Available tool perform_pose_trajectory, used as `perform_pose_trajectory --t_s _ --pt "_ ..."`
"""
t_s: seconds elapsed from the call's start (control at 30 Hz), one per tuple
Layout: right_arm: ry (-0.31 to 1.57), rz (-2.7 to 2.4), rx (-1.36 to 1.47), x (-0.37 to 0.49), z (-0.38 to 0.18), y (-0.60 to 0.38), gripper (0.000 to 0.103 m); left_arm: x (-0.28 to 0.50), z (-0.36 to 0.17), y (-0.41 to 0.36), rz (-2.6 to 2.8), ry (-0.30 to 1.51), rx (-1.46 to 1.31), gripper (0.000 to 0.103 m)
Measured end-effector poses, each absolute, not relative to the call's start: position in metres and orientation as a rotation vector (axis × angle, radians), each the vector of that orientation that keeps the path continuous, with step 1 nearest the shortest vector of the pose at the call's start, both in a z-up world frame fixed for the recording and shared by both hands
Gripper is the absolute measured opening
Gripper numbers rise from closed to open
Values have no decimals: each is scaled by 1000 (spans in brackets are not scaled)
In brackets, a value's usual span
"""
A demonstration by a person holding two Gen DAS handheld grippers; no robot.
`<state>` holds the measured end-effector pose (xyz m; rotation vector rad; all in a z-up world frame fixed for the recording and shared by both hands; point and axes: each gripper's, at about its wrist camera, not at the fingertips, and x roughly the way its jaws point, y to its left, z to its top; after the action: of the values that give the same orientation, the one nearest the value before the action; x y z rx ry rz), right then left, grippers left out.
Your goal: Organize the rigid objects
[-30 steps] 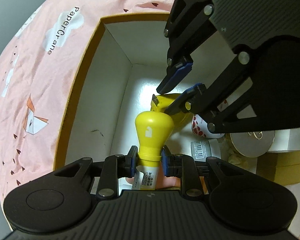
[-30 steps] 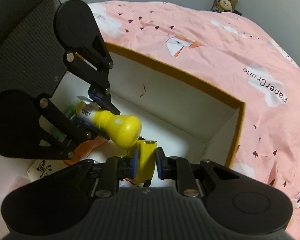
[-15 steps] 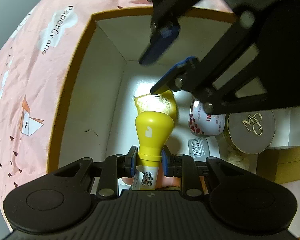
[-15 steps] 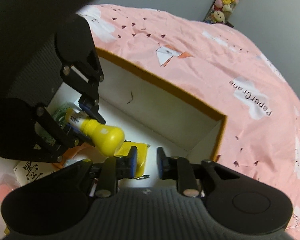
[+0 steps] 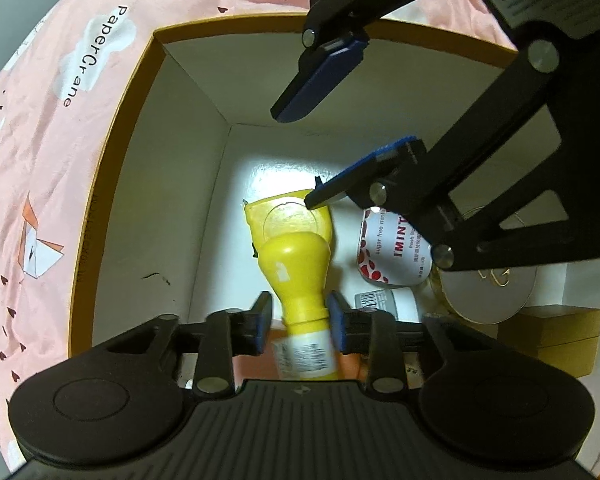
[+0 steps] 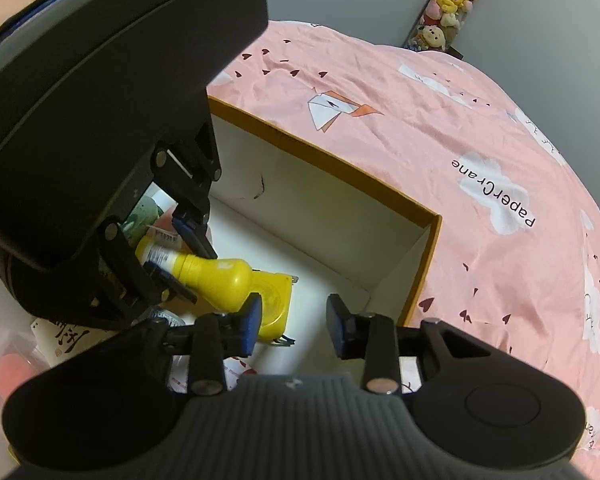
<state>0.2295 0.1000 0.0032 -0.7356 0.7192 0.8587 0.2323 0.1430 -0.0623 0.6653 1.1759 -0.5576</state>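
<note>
In the box (image 5: 140,184) on the bed (image 6: 440,152), the left tool (image 5: 299,322) is opening, its pads off the yellow bottle (image 5: 296,270) between them. The right tool (image 6: 293,322) is opening over nothing, beside a flat yellow piece (image 6: 276,308). Only the left view shows the mint tin (image 5: 392,250); only the right shows plush toys (image 6: 448,4).

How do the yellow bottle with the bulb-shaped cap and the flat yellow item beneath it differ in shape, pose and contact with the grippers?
The yellow bottle is rounded with a bulbous cap and a labelled neck; the flat yellow item is squarish with a round embossed face. The bottle leans across the item, which lies flat on the box floor. The bottle sits between the opening left gripper jaws; the item is clear of the opening right gripper. Both are yellow.
</note>
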Motion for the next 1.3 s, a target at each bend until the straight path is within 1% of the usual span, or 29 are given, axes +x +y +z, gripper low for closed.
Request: perform_pose_trajectory --t_s 0.03,0.07,0.2,0.27,0.33,0.53,0.6,0.67,0.8,0.87,0.9,1.1,1.23,1.3 --pt "719 858 -733 230 3 100 37 233 -61 143 -560 1172 663 54" --pt "718 858 -730 230 3 99 39 233 -59 142 -561 1166 659 59" --pt "717 863 -722 227 6 97 47 230 -52 142 -556 1145 672 67" --pt "708 861 -728 225 8 96 54 226 -47 142 -557 1139 672 70" --pt "685 865 -729 222 12 95 56 223 -40 141 -554 1129 671 71" --pt "644 863 -709 209 34 86 59 212 -16 144 -522 1077 643 71" --pt "627 857 -699 204 41 81 62 205 -3 143 -508 1049 628 71" --pt "613 853 -678 197 51 74 67 197 9 143 -494 1017 614 71" --pt "592 840 -622 183 71 56 68 177 34 142 -464 911 597 71" --pt "582 822 -587 175 81 46 77 165 47 137 -448 849 590 71" --pt "576 809 -565 171 86 40 78 158 53 133 -442 814 586 71" --pt "535 722 -445 140 114 1 80 120 93 106 -373 627 499 70" --pt "478 645 -334 117 127 -34 90 93 99 92 -275 526 373 70" --pt "441 603 -287 103 130 -50 90 79 100 85 -223 494 329 70"
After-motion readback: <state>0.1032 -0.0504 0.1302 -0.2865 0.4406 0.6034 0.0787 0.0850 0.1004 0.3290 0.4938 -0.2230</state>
